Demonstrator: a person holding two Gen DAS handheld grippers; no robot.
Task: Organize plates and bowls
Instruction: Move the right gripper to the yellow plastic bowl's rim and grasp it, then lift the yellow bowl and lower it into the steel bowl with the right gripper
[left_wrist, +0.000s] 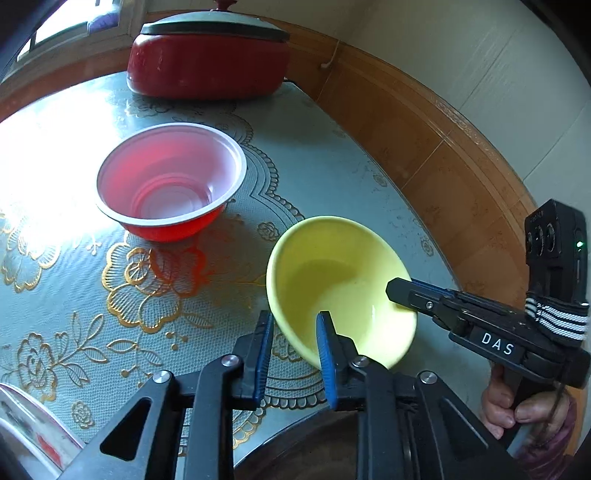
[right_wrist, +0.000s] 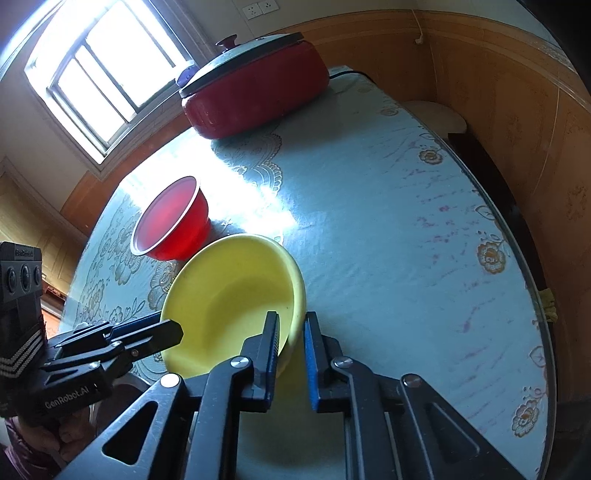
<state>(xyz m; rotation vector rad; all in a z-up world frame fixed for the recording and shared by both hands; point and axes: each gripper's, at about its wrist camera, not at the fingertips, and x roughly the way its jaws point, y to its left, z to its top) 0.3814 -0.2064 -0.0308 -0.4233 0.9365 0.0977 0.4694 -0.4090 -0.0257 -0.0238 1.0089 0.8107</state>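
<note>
A yellow bowl (left_wrist: 343, 273) (right_wrist: 229, 295) hangs tilted near the table's front edge, held from both sides. My left gripper (left_wrist: 295, 317) (right_wrist: 177, 328) is shut on its left rim, one finger inside the bowl and one outside. On the opposite rim my right gripper (right_wrist: 291, 317) (left_wrist: 391, 291) is shut in the same way. A red plastic bowl (left_wrist: 170, 184) (right_wrist: 170, 225) with a white rim stands upright on the table just beyond the yellow one, apart from it.
The round table (left_wrist: 332, 166) (right_wrist: 406, 258) carries a pale blue flowered cloth. A red lidded pot (left_wrist: 210, 62) (right_wrist: 258, 92) stands at its far edge by the window. A white printed plate edge (left_wrist: 29, 424) shows at the near left. A wood-panelled wall (left_wrist: 424, 155) curves close on the right.
</note>
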